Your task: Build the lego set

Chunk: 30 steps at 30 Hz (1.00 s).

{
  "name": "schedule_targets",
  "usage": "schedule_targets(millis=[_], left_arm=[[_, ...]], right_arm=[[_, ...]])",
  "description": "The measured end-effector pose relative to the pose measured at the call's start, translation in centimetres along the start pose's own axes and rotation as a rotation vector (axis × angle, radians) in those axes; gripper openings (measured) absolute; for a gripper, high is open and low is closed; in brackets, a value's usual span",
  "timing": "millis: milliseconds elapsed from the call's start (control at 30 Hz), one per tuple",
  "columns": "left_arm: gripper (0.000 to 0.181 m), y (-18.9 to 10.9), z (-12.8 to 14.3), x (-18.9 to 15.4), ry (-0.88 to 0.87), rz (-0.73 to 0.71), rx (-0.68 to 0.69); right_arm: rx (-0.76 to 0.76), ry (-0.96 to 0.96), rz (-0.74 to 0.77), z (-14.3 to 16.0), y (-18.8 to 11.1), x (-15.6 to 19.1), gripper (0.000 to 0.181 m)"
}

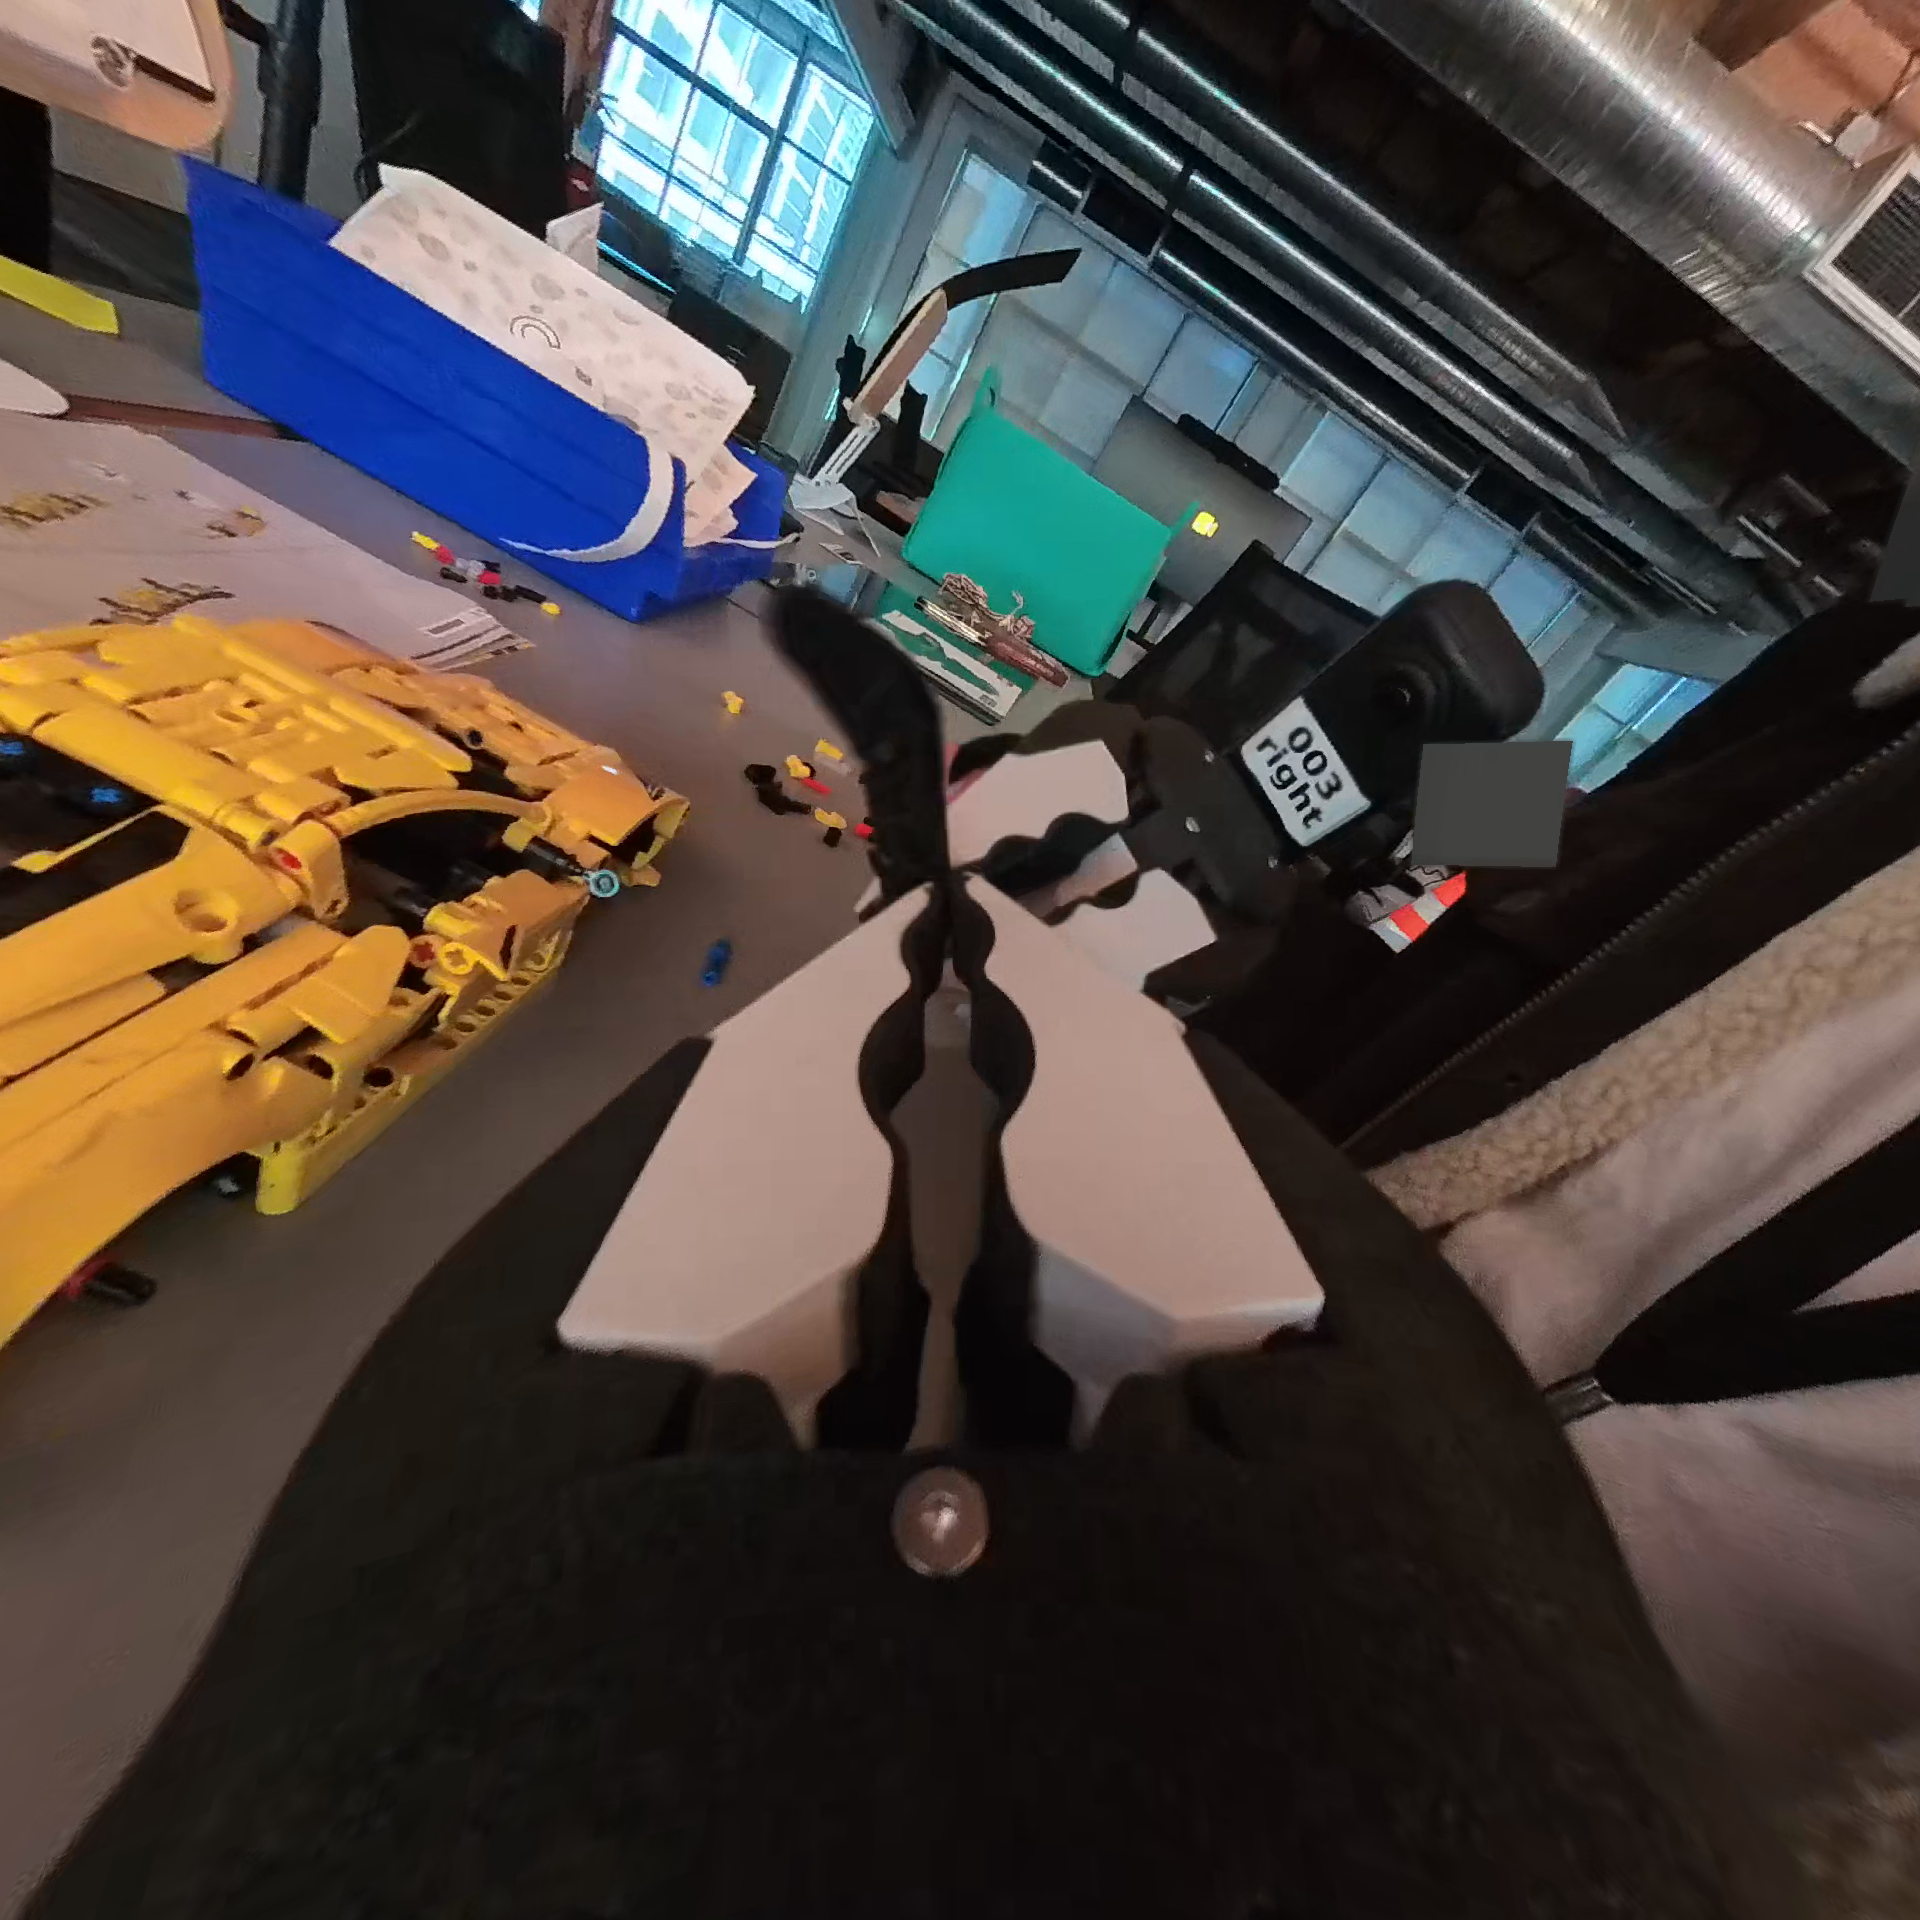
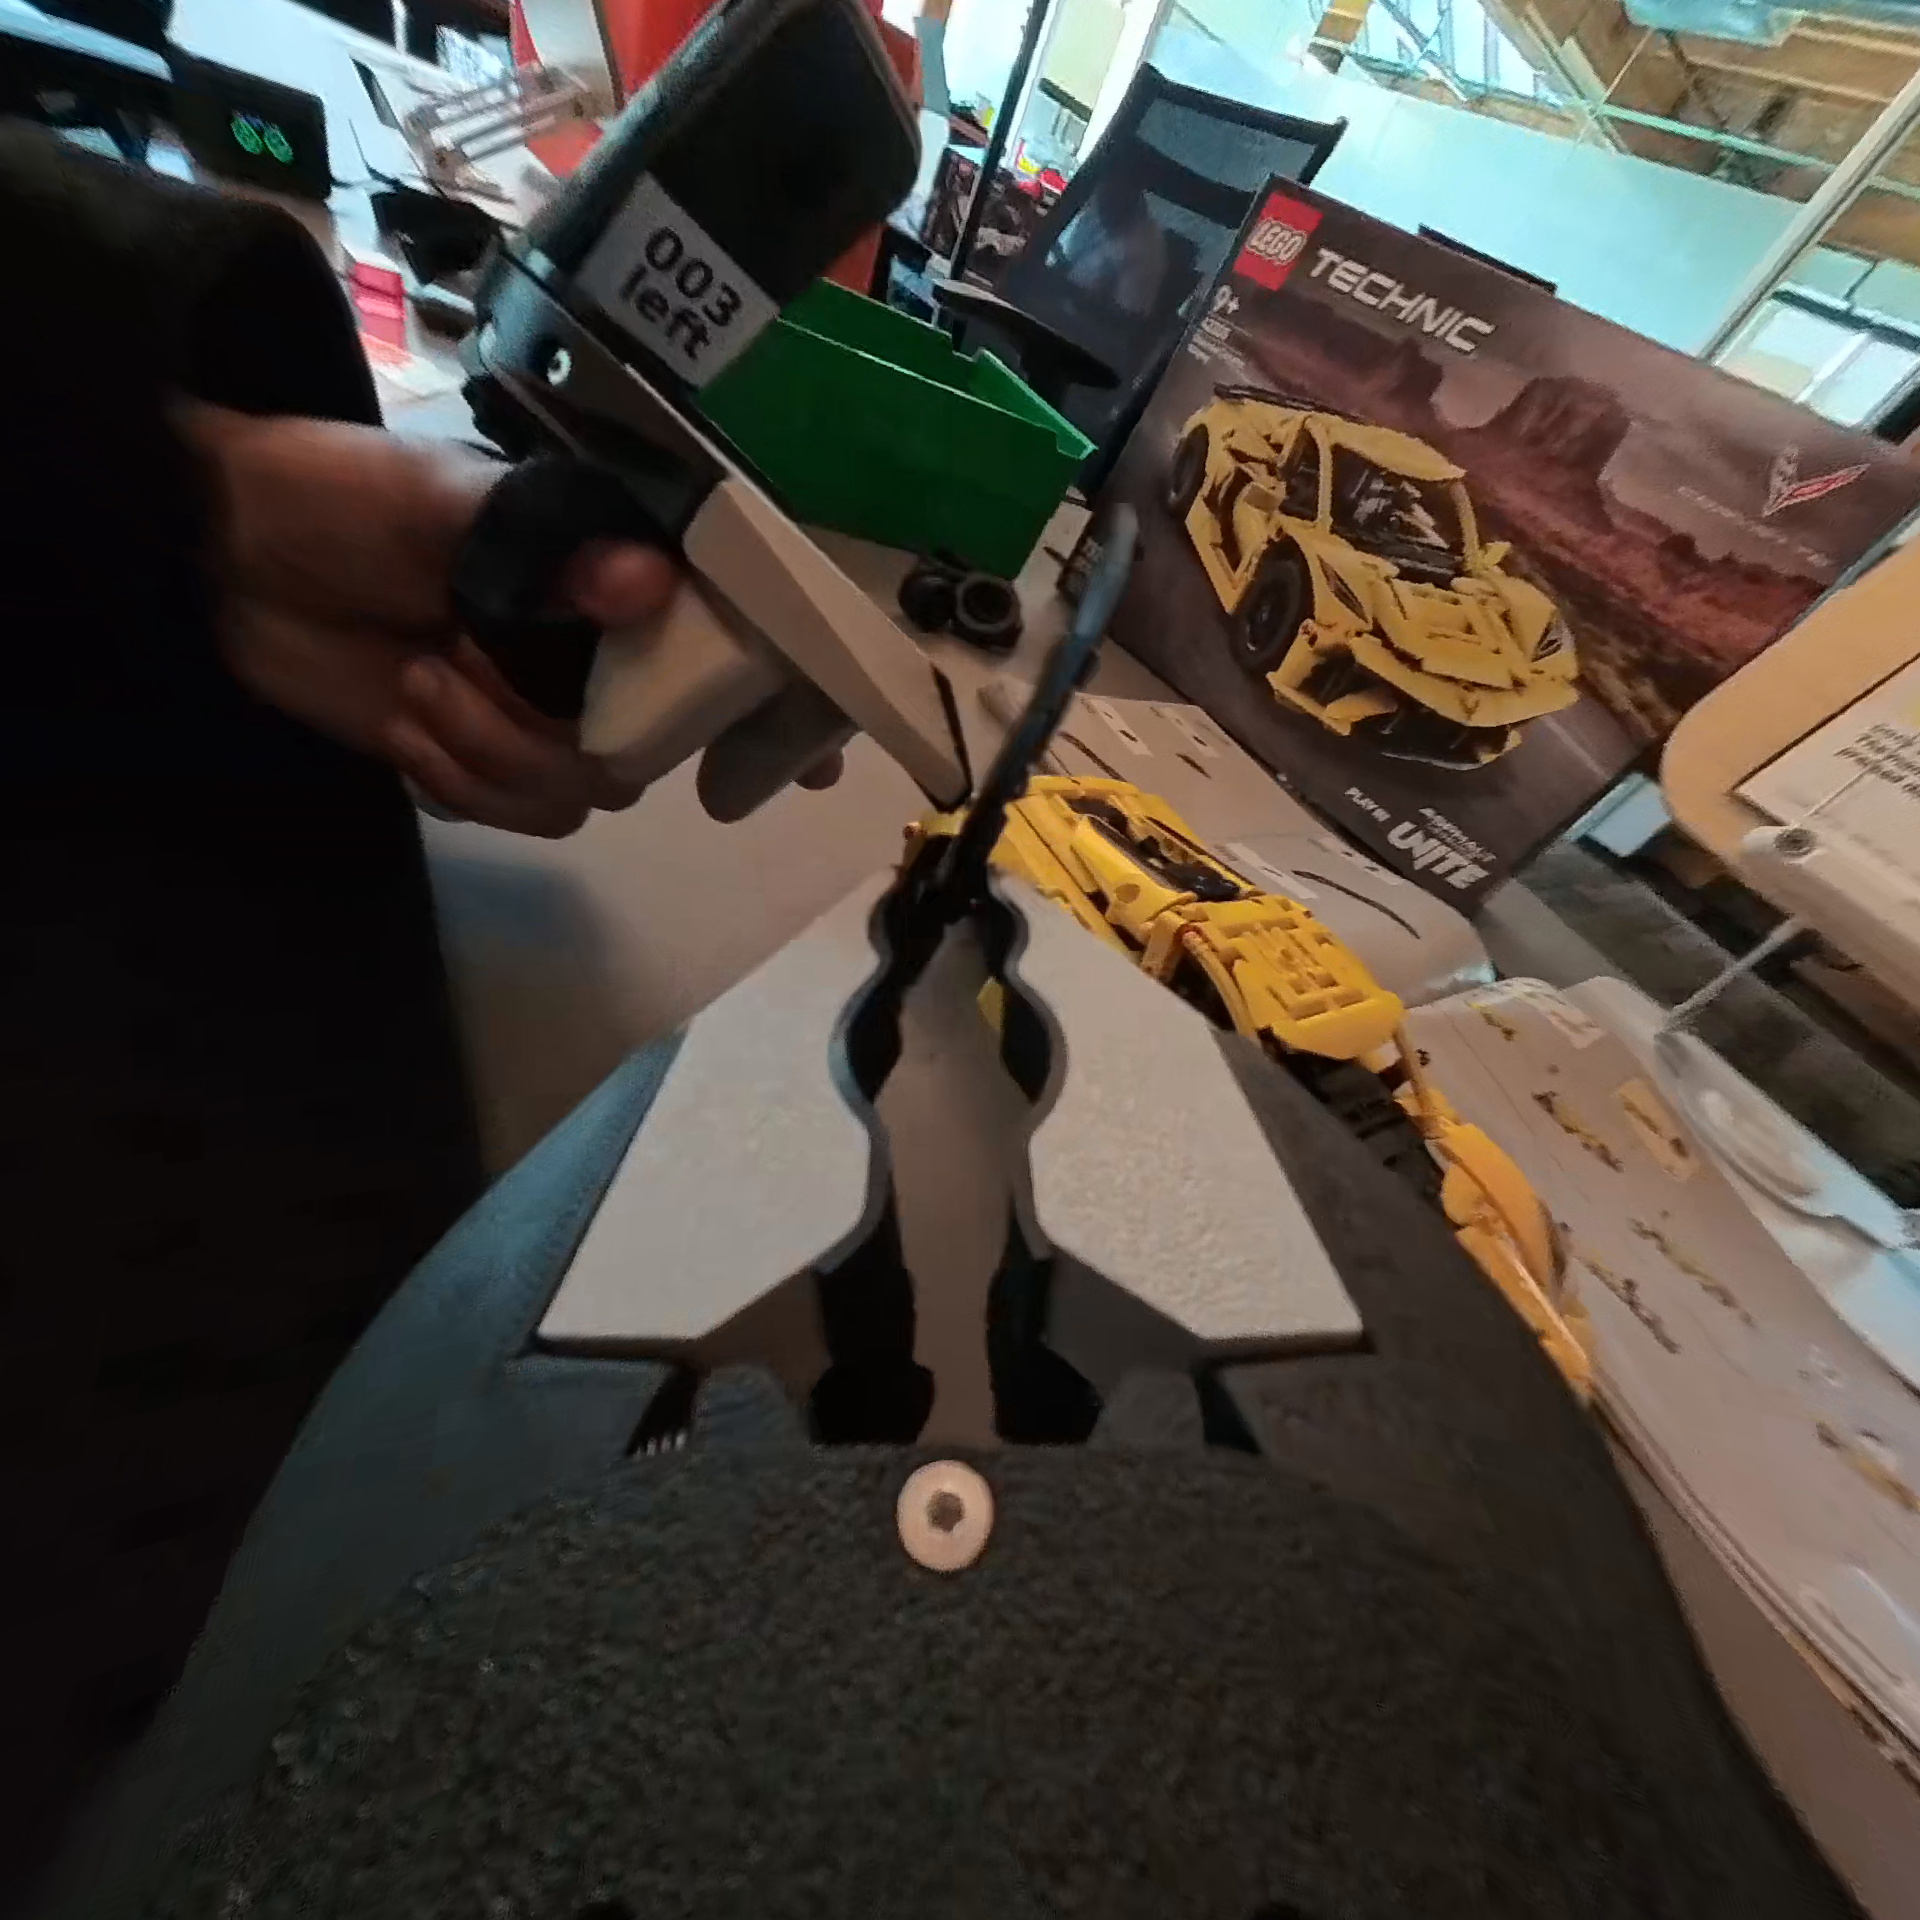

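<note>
Both claws, L & R, pinch black curved piece; labels unquoted.

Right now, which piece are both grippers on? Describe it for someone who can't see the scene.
Start at the yellow Lego car on the grey table. Right of it, in the air, the left gripper and right gripper meet. Both pinch one curved black piece, thin and long, unlike the tiny loose pins below.

Yellow lego car on table, curved black piece held aloft
</note>
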<state>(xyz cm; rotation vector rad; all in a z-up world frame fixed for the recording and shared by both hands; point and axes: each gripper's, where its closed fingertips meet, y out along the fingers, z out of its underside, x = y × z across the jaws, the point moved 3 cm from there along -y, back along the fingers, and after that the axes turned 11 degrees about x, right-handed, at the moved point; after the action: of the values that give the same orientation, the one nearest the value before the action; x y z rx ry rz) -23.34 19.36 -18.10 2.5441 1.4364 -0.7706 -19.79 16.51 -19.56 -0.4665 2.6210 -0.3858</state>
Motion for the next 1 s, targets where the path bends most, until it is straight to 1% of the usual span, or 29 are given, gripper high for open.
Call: schedule_targets(millis=[67, 167, 200, 267, 300, 367, 467, 633, 667, 700, 733, 900, 1000], left_arm=[[0.000, 0.2, 0.1, 0.0, 0.005, -0.013, 0.011], [0.000, 0.2, 0.3, 0.4, -0.008, -0.042, 0.022], [0.007, 0.1, 0.2, 0.6, -0.014, -0.057, 0.014], [0.030, -0.1, 0.0, 0.8, -0.017, -0.081, -0.005], [0.034, -0.2, -0.1, 1.0, -0.009, -0.105, -0.011], [0.040, -0.2, -0.2, 1.2, 0.015, -0.146, -0.012], [0.040, -0.2, -0.2, 1.7, 0.009, -0.181, -0.012], [0.040, -0.3, -0.3, 2.0, -0.025, -0.169, -0.022], [0.037, -0.4, -0.5, 1.8, -0.022, -0.162, -0.038], [0.026, -0.5, -0.7, 1.7, -0.016, -0.156, -0.053], [0.022, -0.6, -0.8, 1.6, -0.012, -0.149, -0.064], [0.020, -0.7, -1.1, 1.1, 0.009, -0.124, -0.083], [0.018, -0.7, -1.3, 0.7, 0.025, -0.098, -0.084]], right_arm=[[0.027, -0.040, 0.038, 0.1, 0.1, -0.3, 0.008], [0.067, -0.079, 0.070, 0.5, 0.0, -1.0, 0.008], [0.087, -0.120, 0.112, 0.7, -0.1, -1.4, 0.008], [0.187, -0.304, 0.266, 1.7, -0.1, -2.4, 0.008], [0.238, -0.385, 0.312, 2.3, 0.0, -2.6, 0.008], [0.257, -0.463, 0.354, 2.6, 0.3, -2.4, 0.008], [0.233, -0.510, 0.400, 1.8, 0.0, -2.3, 0.008], [0.188, -0.487, 0.416, 1.0, -0.2, -2.0, 0.008], [0.191, -0.485, 0.406, 1.1, 0.0, -1.8, 0.008], [0.198, -0.495, 0.402, 1.2, 0.1, -1.7, 0.008], [0.199, -0.500, 0.401, 1.2, 0.2, -1.6, 0.008], [0.179, -0.486, 0.377, 1.1, 0.3, -1.2, 0.008], [0.147, -0.418, 0.369, 0.9, 0.3, -1.2, 0.009]])
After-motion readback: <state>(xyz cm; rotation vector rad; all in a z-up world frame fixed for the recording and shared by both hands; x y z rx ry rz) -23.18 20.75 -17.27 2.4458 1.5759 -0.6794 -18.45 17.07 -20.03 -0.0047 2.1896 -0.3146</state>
